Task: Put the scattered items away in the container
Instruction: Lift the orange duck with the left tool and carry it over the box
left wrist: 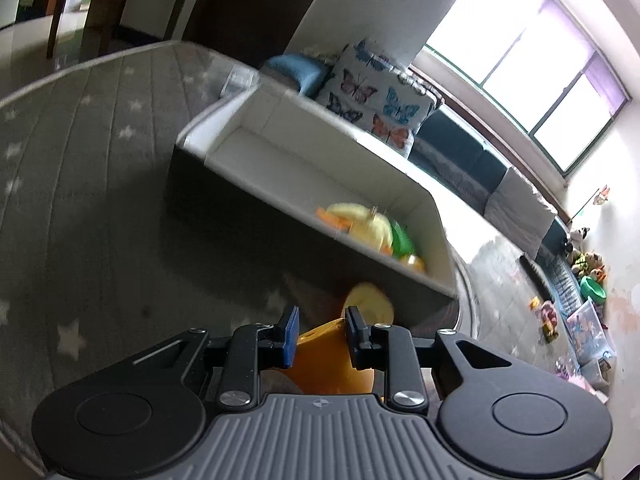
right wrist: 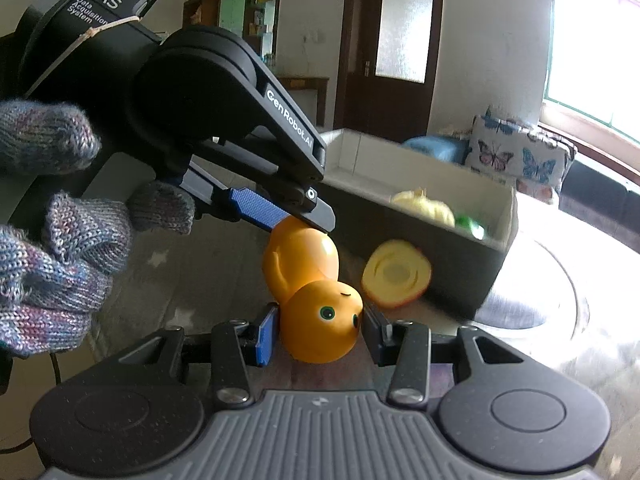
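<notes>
An orange plastic figure toy (right wrist: 304, 256) with green eyes hangs just above the grey star rug. My right gripper (right wrist: 320, 314) is shut on its round head. My left gripper (right wrist: 306, 220) reaches in from the upper left, held by a gloved hand (right wrist: 60, 240), and is shut on the far end of its body. In the left wrist view the toy (left wrist: 328, 360) sits between the left gripper (left wrist: 320, 320) fingers. Just beyond lies a yellow round fruit half (right wrist: 396, 274) on the rug. The container (right wrist: 400, 160) behind it, white inside and dark outside, holds a yellow toy (left wrist: 360, 220) and a green one (left wrist: 402, 240).
The star-patterned rug (left wrist: 80, 160) spreads to the left of the container. A butterfly cushion (left wrist: 372, 92) and a dark sofa (left wrist: 460, 148) stand behind it under a bright window. More toys and clear boxes (left wrist: 588, 312) are piled along the far right wall.
</notes>
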The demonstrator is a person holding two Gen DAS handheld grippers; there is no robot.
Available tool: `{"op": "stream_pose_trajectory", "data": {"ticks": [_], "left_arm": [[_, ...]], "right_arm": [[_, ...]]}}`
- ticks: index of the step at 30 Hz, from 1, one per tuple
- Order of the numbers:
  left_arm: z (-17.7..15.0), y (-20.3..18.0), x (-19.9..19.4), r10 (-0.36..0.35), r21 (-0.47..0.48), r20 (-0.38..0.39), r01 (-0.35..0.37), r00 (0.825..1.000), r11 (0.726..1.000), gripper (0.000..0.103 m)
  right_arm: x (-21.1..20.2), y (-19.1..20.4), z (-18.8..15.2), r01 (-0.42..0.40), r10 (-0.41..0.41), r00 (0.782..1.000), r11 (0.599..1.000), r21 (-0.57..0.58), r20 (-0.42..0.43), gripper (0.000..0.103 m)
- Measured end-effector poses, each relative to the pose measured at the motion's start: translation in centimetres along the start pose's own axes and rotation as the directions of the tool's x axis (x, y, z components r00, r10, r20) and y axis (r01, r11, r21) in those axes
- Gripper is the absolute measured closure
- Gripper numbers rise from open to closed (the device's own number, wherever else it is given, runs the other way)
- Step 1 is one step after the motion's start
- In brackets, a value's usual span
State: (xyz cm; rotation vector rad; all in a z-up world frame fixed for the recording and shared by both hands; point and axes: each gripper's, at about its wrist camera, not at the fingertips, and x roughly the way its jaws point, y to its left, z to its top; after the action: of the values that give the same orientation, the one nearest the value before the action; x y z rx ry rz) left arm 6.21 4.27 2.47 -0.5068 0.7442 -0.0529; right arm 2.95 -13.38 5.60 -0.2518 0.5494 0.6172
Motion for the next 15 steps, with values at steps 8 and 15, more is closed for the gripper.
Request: {"op": "stream_pose_trajectory", "data": {"ticks": [8, 15], "left_arm": [[5.5, -0.8, 0.7, -0.008, 0.021, 0.097, 0.006, 0.995, 1.000, 0.076], [10.3, 0.3, 3.9, 0.007, -0.017, 0.094, -0.006, 0.996, 1.000, 0.076]], "right_arm": [[2.7, -1.5, 5.1, 0.016, -0.012, 0.997, 0.999, -0.048, 0.078, 0.059], [7.3, -3.3, 8.8, -0.003, 0.007, 0.998, 0.998, -0.056, 0.067, 0.059]]}}
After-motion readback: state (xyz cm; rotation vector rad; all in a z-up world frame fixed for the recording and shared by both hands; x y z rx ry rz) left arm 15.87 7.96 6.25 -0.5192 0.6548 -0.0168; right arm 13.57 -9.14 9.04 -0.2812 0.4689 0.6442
